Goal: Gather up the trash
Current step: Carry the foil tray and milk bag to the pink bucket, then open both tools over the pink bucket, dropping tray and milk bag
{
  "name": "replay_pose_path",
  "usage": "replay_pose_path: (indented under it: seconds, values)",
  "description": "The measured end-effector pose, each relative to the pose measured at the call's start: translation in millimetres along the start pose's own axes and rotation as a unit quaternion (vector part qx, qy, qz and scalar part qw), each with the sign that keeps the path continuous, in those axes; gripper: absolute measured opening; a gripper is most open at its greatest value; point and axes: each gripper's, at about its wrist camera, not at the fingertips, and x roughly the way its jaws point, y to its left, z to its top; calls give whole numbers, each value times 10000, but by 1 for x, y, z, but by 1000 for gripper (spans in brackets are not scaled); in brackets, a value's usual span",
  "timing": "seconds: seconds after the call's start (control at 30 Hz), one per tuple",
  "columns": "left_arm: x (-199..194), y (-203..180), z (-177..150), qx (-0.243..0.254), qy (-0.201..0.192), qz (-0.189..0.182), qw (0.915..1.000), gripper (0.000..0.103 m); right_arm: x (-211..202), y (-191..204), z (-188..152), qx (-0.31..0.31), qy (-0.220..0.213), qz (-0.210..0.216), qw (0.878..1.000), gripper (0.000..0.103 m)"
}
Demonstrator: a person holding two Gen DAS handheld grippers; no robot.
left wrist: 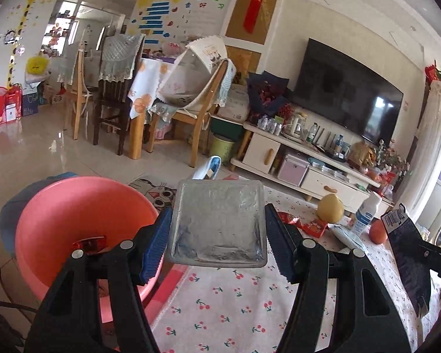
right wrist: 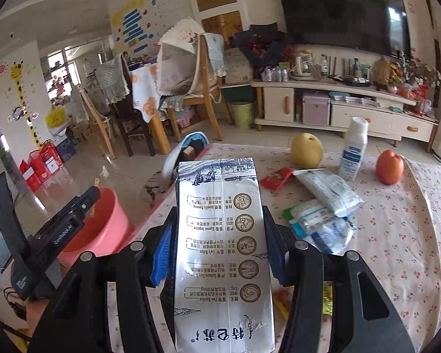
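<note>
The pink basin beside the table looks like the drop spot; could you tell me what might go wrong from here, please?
1. The left gripper holds a milk carton end-on, still over the table edge rather than the pink basin; released now, it could land on the floor.
2. The right gripper carries a second carton close to the left one, so they may collide.
3. Leftover milk might drip on the tablecloth.

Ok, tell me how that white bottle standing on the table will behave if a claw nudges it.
The white bottle stands upright, tall on a narrow base, so a high nudge would probably tip it. Its round body would likely roll across the cherry-print tablecloth afterwards. The smooth plastic looks slippery; whether it is full or empty cannot be told.
</note>
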Motion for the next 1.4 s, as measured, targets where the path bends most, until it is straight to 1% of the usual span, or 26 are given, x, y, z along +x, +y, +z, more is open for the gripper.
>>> replay_pose_path:
  seconds: [0.17,0.3,0.4,0.57,0.7,0.83,0.97,1.07,1.17,1.27,1.3,1.33,1.4]
  values:
    - [-5,40,12,-497,-162,444,9976,64,28,62,9,-281,232,455,9983,55]
    - [-4,73,17,-916,-116,775,9927,64,50,103,16,-383,383,766,9956,55]
    - [-1,97,18,-1291,-47,977,9868,64,71,124,22,-314,520,987,9933,55]
    - [2,127,21,-1667,66,1226,9783,64,109,153,27,-132,779,1341,9878,55]
    - [7,145,19,-1962,222,1332,9712,64,137,171,29,-95,945,1541,9835,55]
    - [16,154,17,-2047,435,1415,9676,64,160,180,23,-79,1119,1635,9801,55]
    - [20,157,16,-2031,514,1488,9664,64,177,185,16,-58,1245,1710,9774,55]
    - [23,157,16,-1959,622,1556,9662,64,184,187,12,-80,1314,1767,9754,55]
    - [25,160,14,-2006,708,1595,9640,64,188,188,10,-119,1338,1733,9757,56]
    - [29,160,14,-1976,770,1632,9635,69,187,183,8,-69,1338,1678,9767,58]
    - [29,159,14,-1964,786,1666,9631,74,186,180,8,-56,1313,1625,9779,61]
    - [29,158,14,-1954,771,1678,9632,77,184,177,7,-42,1285,1574,9791,68]
    - [29,156,16,-1914,736,1685,9641,81,178,169,5,7,1220,1520,9808,73]
